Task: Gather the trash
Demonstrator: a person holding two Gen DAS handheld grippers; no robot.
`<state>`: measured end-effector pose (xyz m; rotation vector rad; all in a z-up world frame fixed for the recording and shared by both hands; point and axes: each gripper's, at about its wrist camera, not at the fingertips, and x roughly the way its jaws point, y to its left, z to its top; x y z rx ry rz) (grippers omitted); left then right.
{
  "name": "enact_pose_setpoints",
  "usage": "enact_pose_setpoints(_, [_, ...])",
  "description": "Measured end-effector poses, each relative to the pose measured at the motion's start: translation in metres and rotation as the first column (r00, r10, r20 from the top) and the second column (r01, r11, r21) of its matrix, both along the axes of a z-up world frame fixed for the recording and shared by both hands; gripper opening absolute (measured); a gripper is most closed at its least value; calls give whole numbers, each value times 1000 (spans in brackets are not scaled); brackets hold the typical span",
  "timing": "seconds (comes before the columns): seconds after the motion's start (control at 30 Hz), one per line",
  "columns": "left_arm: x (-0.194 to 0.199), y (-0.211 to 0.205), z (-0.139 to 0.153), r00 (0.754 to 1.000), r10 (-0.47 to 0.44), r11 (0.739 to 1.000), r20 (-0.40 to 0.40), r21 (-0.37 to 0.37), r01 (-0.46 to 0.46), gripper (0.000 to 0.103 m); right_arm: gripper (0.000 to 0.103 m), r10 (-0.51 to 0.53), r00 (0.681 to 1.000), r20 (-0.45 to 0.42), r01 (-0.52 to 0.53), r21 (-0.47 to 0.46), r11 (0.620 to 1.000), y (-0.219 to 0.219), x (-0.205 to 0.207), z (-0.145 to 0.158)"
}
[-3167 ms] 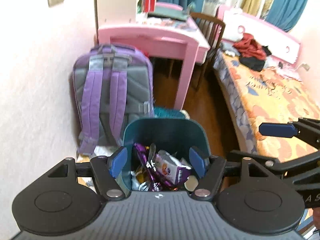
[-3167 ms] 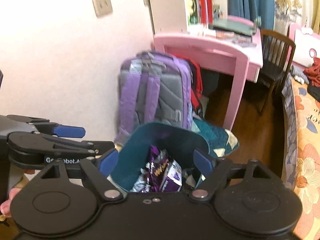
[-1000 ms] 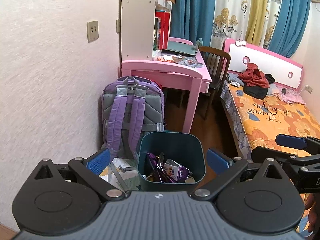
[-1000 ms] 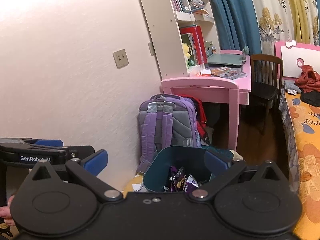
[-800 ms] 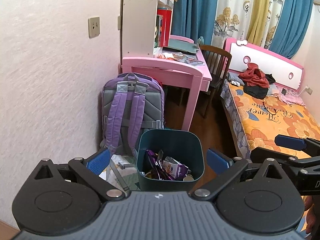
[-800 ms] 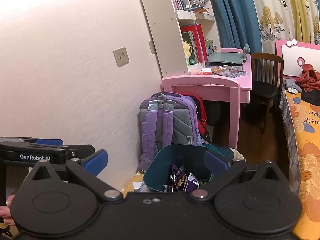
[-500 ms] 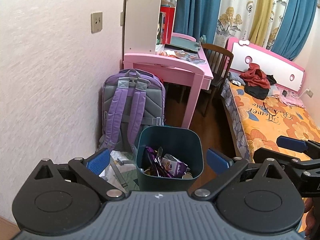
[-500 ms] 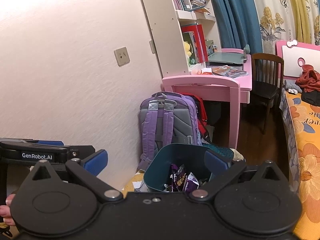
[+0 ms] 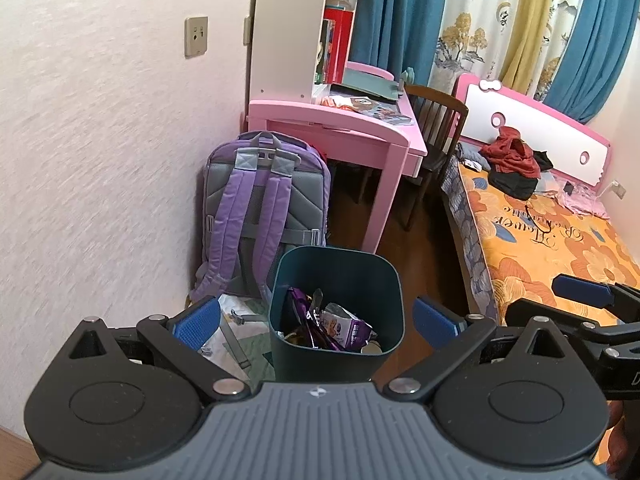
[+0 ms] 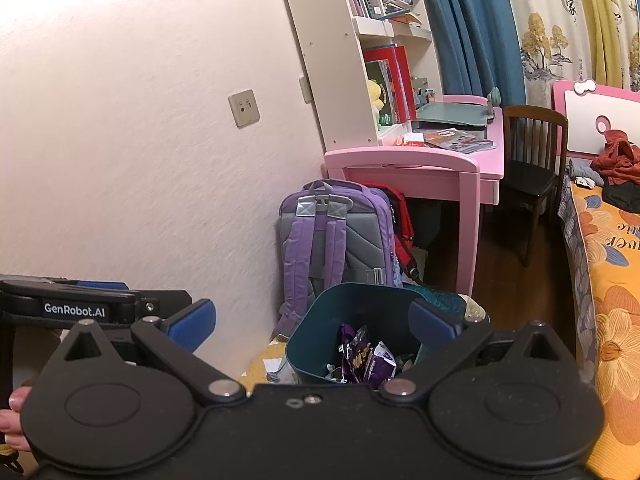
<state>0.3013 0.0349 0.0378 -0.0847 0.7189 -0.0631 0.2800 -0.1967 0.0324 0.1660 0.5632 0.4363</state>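
A dark teal trash bin (image 9: 384,280) stands on the floor, holding purple snack wrappers (image 9: 316,324) and other packets. It also shows in the right wrist view (image 10: 320,332) with the wrappers (image 10: 360,356) inside. My left gripper (image 9: 316,320) is open and empty, held above and in front of the bin. My right gripper (image 10: 312,320) is open and empty, also above the bin. The right gripper shows at the right edge of the left wrist view (image 9: 584,292); the left gripper shows at the left edge of the right wrist view (image 10: 92,304).
A purple and grey backpack (image 9: 260,208) leans against the wall behind the bin. A pink desk (image 9: 340,128) with a bookshelf and a dark wooden chair (image 9: 436,120) stand beyond. A bed (image 9: 560,232) with an orange floral cover lies to the right. Papers (image 9: 236,316) lie left of the bin.
Both grippers have pulled up and back from the bin over the last seconds and opened wider. In the last second the views barely shift.
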Motion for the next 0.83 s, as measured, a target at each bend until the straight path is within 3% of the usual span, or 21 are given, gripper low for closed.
enact_pose_setpoints(0.83, [3, -2, -5, 1000, -16, 1000, -7, -1, 16, 103, 103, -45, 998, -38, 45, -10, 999, -3, 5, -7])
